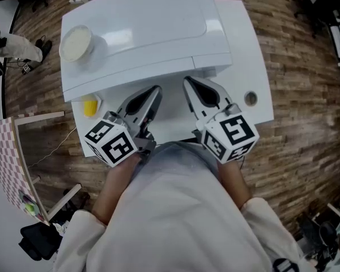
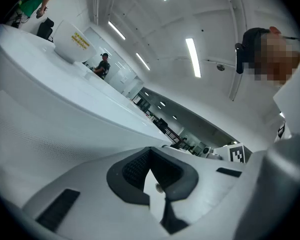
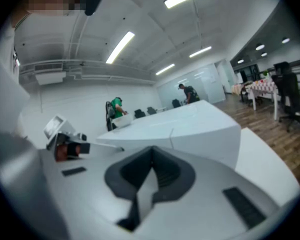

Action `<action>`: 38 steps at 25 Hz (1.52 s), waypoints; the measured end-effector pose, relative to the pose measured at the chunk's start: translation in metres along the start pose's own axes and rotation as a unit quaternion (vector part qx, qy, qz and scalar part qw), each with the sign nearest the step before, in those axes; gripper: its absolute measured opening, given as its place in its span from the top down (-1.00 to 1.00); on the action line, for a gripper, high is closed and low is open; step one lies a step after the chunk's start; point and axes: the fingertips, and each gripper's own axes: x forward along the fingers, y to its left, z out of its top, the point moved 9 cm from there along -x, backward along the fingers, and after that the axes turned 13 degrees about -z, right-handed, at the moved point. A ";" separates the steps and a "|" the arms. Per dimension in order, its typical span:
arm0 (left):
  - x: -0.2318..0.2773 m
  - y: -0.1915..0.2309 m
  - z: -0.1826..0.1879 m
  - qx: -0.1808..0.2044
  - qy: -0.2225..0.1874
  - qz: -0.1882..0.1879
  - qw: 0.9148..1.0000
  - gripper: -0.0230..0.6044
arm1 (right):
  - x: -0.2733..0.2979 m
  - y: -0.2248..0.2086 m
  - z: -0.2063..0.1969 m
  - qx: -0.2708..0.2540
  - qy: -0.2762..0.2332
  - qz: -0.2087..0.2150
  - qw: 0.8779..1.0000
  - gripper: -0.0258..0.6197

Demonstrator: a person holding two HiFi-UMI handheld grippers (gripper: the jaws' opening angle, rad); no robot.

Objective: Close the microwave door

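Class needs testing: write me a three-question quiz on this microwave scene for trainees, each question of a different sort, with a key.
1. True or false: the yellow object sits on the table, to the left of the left gripper.
2. What stands on top of the microwave? A) a white bowl B) a red mug C) a book
3. Fill in: the jaws of the left gripper and the right gripper are both ____, with nothing between them.

Key: 1 true; 2 A; 3 shut.
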 end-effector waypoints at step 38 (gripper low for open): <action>-0.152 -0.026 -0.033 0.023 0.040 -0.041 0.998 0.87 | -0.138 0.115 -0.051 0.010 -0.002 -0.065 0.998 0.85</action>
